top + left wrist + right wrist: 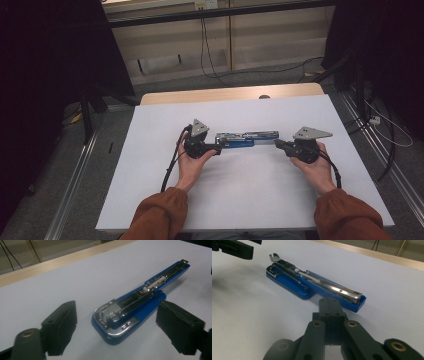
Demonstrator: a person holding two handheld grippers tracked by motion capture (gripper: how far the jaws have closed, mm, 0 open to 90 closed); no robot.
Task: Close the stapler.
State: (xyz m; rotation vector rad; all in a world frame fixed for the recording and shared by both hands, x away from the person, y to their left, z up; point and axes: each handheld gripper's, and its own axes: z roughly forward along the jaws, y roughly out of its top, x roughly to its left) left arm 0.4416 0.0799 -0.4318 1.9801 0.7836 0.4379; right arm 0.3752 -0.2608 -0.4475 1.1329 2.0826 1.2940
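Note:
A blue stapler (245, 139) lies unfolded flat on the white table (240, 200), its metal staple channel facing up. In the left gripper view the stapler's (135, 307) rounded base end lies between the pads of my left gripper (117, 321), which is open, with a gap on both sides. In the high view the left gripper (218, 148) sits at the stapler's left end. My right gripper (278, 143) is at the right end. In the right gripper view its jaws (332, 302) are shut with nothing in them, the tips just short of the stapler (312, 285).
A wooden strip (225, 94) runs along the table's far edge. Cables (210, 60) lie on the floor beyond it. Dark curtains stand at both sides. In the right gripper view the left gripper (234, 248) shows at the top left.

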